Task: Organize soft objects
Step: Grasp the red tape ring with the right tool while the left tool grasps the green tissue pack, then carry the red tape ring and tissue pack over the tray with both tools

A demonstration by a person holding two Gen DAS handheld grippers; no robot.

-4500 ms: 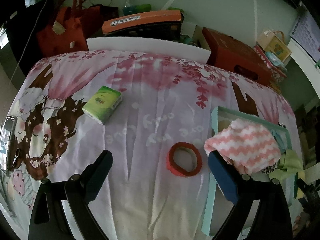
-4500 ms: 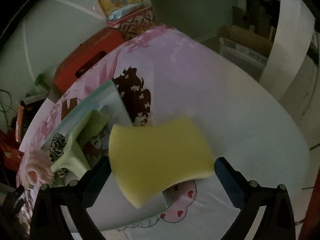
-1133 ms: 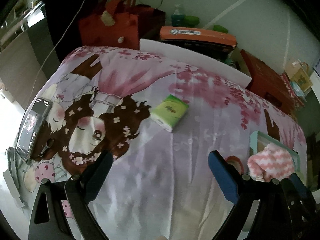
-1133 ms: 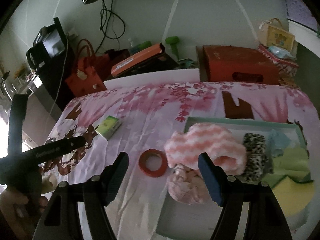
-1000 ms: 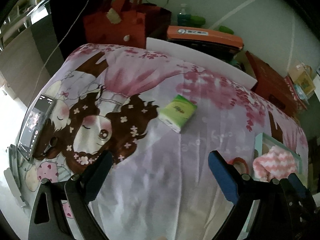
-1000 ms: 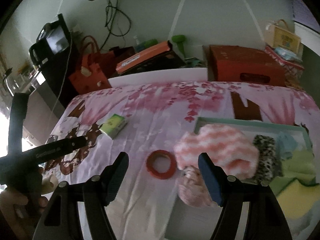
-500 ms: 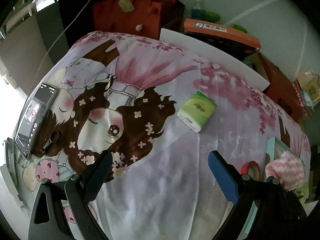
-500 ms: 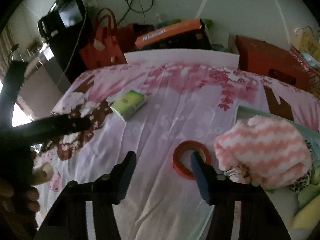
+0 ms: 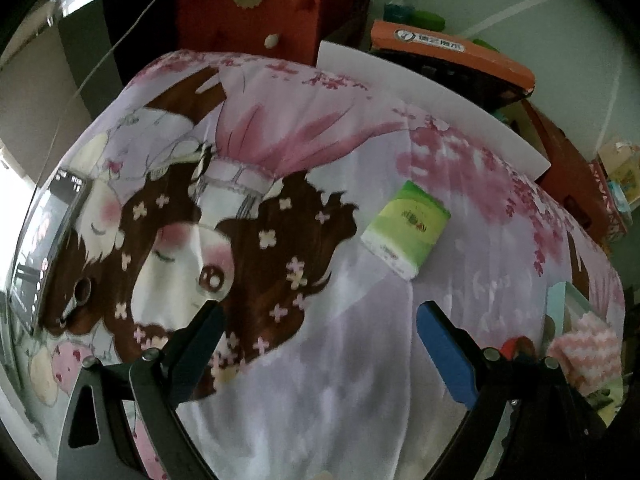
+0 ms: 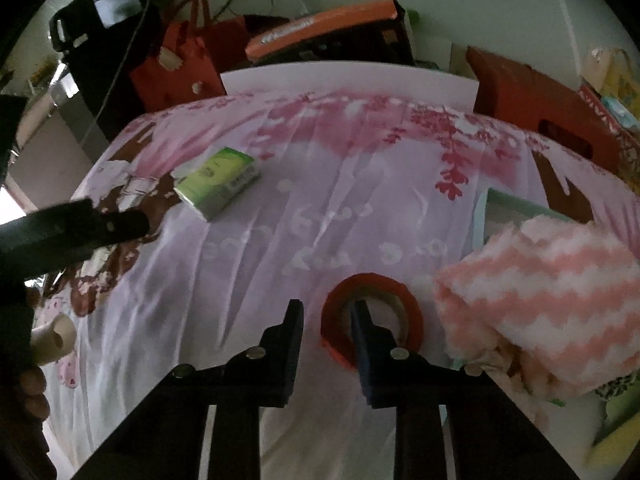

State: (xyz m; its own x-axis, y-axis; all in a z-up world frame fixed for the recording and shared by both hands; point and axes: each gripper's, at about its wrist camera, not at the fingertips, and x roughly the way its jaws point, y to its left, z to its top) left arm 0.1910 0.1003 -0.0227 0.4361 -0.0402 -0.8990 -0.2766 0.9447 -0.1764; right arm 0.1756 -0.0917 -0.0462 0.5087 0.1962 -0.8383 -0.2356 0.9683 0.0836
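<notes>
A printed pink cloth [image 10: 360, 184] is covering the table, with red bags and boxes crowding the wall behind it. On that cloth, the red tape roll [image 10: 372, 316] is lying flat just beside the teal tray [image 10: 482, 216], which is carrying the pink striped towel [image 10: 552, 280]. The green tissue pack [image 10: 218, 182] is lying well apart, toward the far left.

The right gripper [image 10: 326, 316] is straddling the near wall of the roll: one finger is sitting inside the ring, the other outside. Its jaws have just been closing and are standing narrow, but the pads are not yet visibly pressing on the wall. The left gripper [image 9: 320, 328] is hanging wide open and empty over the cloth.

Risk: a closure on the curved wall is likely to tip or skid the roll, or to pinch loose cloth.

The left wrist view is showing a phone [image 9: 44, 248] at the table edge; the right wrist view is not. Only the right view is showing the finger placement on the roll.
</notes>
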